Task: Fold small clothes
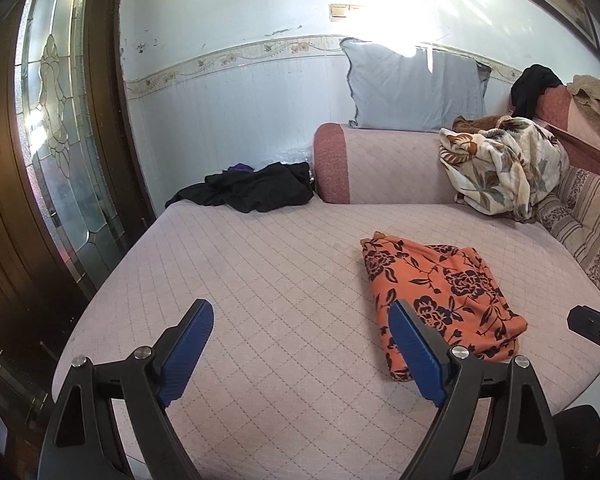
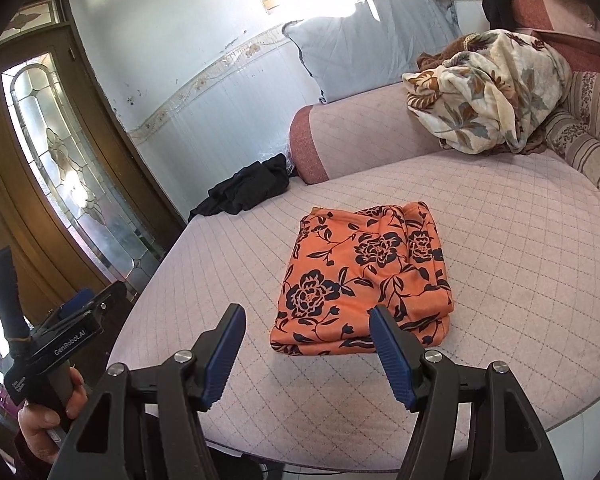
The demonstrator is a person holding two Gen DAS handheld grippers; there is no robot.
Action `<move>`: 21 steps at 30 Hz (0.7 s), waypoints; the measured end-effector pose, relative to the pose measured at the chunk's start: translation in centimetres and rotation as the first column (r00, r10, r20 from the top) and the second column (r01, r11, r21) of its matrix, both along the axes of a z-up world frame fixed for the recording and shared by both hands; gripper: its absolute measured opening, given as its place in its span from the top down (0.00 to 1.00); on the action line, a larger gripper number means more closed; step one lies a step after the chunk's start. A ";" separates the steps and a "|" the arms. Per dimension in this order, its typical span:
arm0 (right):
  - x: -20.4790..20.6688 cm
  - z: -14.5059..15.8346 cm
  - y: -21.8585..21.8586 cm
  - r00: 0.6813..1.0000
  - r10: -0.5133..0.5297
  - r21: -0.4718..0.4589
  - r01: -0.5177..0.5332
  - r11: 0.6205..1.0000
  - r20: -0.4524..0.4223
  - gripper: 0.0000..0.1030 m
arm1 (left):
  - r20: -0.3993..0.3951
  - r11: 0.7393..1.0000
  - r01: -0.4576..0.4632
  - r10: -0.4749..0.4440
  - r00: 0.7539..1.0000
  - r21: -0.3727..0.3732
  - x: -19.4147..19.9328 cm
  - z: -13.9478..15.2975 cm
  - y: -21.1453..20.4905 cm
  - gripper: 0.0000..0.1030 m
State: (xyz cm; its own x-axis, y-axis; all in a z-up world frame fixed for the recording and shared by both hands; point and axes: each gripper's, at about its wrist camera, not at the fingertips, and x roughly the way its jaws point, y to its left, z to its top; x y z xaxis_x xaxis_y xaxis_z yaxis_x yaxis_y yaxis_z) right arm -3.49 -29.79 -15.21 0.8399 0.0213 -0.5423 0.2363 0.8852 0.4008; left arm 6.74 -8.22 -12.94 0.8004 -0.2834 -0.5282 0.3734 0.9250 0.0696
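An orange garment with a black flower print (image 1: 440, 292) lies folded into a thick rectangle on the quilted pink sofa seat (image 1: 260, 272); it also shows in the right wrist view (image 2: 364, 276). My left gripper (image 1: 302, 322) is open and empty, above the seat to the left of the garment. My right gripper (image 2: 306, 324) is open and empty, just in front of the garment's near edge. The left gripper's body (image 2: 68, 336) shows in the right wrist view, held in a hand at the seat's left edge.
A black garment (image 1: 252, 188) lies crumpled at the seat's far left corner. A floral blanket (image 1: 500, 168) is heaped at the far right by a striped cushion (image 1: 588, 236). A grey pillow (image 1: 412, 88) leans on the wall. A wooden glass door (image 1: 48, 140) stands left.
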 end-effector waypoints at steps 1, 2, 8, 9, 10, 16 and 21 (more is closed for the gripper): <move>-0.1 0.1 0.0 1.000 -0.002 -0.010 0.002 1.000 0.001 0.33 | -0.003 1.000 0.008 -0.008 1.000 -0.001 -0.1 -0.1 -0.3 0.13; -0.2 0.3 0.0 1.000 -0.007 -0.024 0.007 1.000 0.003 0.33 | -0.007 1.000 0.019 -0.019 1.000 -0.001 -0.2 -0.1 -0.8 0.13; -1.1 0.6 -1.2 0.999 -0.048 -0.033 0.048 0.998 0.006 0.33 | -0.012 0.996 0.083 -0.082 0.997 0.020 -1.1 -0.4 -3.7 0.13; -1.2 0.5 -1.5 0.999 -0.053 -0.035 0.053 0.998 0.003 0.33 | -0.012 0.995 0.093 -0.093 0.996 0.021 -1.3 -0.4 -4.1 0.13; -1.3 0.4 -1.7 0.998 -0.060 -0.036 0.060 0.998 -0.001 0.33 | -0.011 0.994 0.104 -0.104 0.995 0.023 -1.4 -0.4 -4.6 0.13; -2.3 0.2 -3.1 0.996 -0.089 -0.029 0.089 0.996 0.004 0.33 | -0.004 0.989 0.143 -0.143 0.990 0.038 -2.2 -0.1 -6.9 0.13; -2.8 0.5 -3.8 0.995 -0.098 -0.033 0.098 0.995 0.015 0.33 | 0.002 0.987 0.154 -0.154 0.988 0.042 -2.4 0.1 -7.8 0.13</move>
